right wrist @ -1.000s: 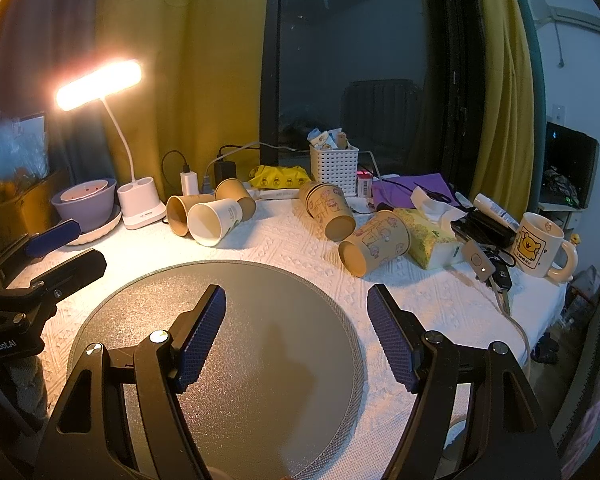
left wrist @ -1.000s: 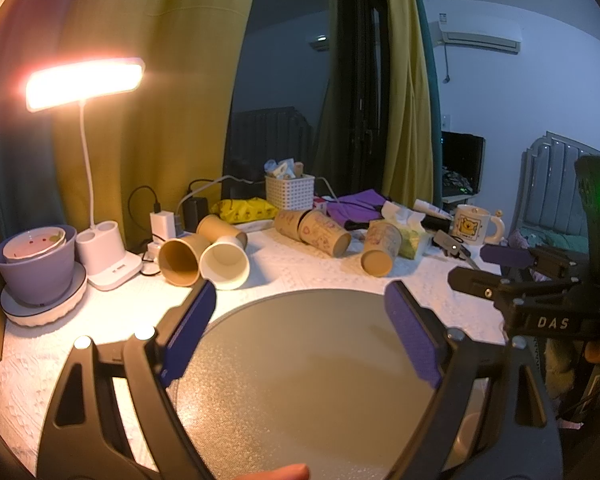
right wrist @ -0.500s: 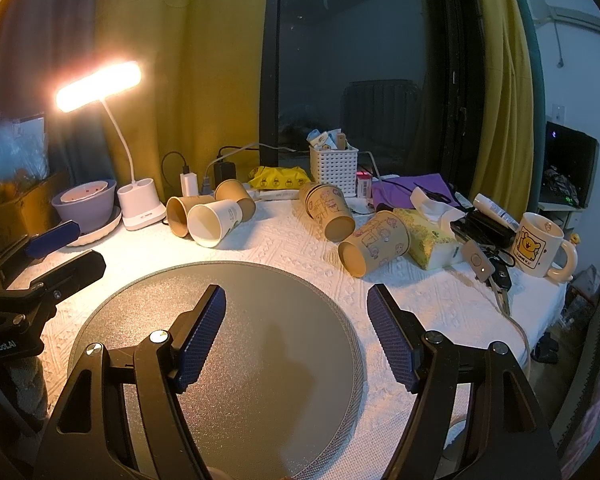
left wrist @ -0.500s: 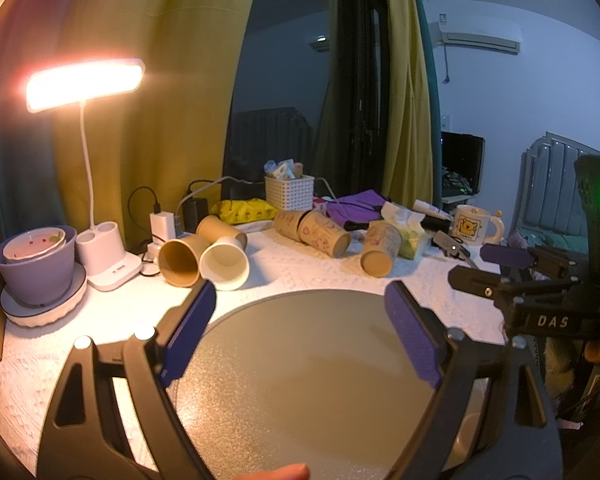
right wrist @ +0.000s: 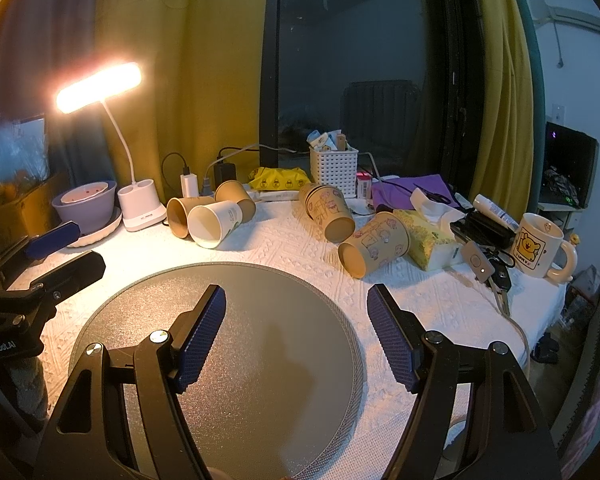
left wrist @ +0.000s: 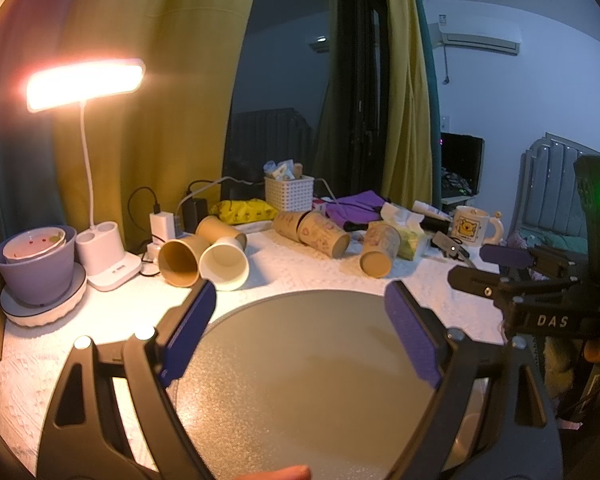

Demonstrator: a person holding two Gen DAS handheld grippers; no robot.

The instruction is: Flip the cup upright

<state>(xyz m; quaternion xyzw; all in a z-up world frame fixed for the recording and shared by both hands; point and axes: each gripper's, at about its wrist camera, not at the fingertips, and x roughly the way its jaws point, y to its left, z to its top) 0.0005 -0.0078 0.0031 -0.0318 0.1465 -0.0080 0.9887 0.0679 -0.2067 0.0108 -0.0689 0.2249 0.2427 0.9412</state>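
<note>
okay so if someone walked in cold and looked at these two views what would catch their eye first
Probably the lit desk lamp glowing at the back left, and the paper cups lying on their sides behind the round grey mat: a white cup near the lamp, a cartoon-printed cup to the right. Both the left gripper and right gripper hover open and empty over the mat.

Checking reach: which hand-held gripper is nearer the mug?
Right. The right hand-held gripper is beside the mug; the left hand-held gripper sits farther across the mat.
</note>
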